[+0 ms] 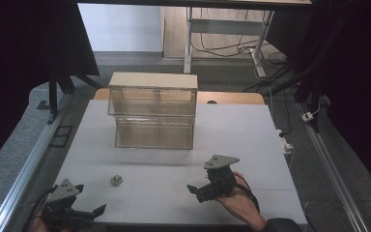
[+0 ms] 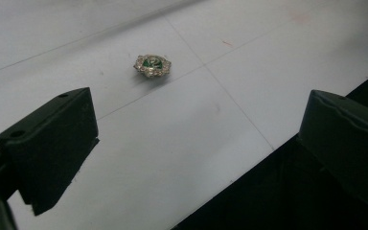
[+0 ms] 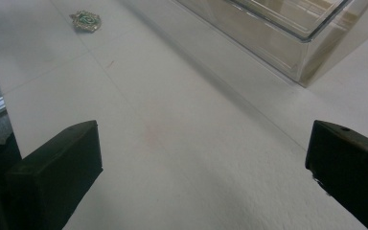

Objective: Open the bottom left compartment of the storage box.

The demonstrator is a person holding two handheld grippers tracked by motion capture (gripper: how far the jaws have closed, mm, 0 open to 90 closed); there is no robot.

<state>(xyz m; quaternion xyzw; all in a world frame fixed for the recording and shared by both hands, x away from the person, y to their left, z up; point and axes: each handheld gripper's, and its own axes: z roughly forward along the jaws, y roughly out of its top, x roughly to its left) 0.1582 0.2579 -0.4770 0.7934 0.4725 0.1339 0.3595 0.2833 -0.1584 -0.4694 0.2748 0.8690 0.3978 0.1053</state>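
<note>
**A small brooch, a slick desk, and two empty pairs of jaws**

I hold a gripper in each hand, and both stand wide open with nothing between their jaws. My left gripper (image 1: 99,210) sits at the desk's near edge, about 7 o'clock; in the left gripper view one of its jaws hangs past that edge, over the dark drop. My right gripper (image 1: 192,188) hovers low over the desk (image 1: 251,145) at about 5 o'clock, pointing toward 9 o'clock.

The likely object of all this, a small brooch (image 1: 116,180) with a green centre and a pale jewelled rim, lies flat on the bare desk at about 7 o'clock, just beyond my left gripper and well apart from the right.

What worries me:
- The brooch is thin and lies flat. Jaws closing on it could skid it across the smooth top instead of lifting it.
- A push from 12 o'clock would send it toward the near edge and off.
- The clear stacked drawer boxes (image 1: 153,112) at 12 o'clock have see-through walls, so I could misjudge a front and knock it.

The count: one brooch, two grippers, two stacked clear boxes, one desk.
</note>
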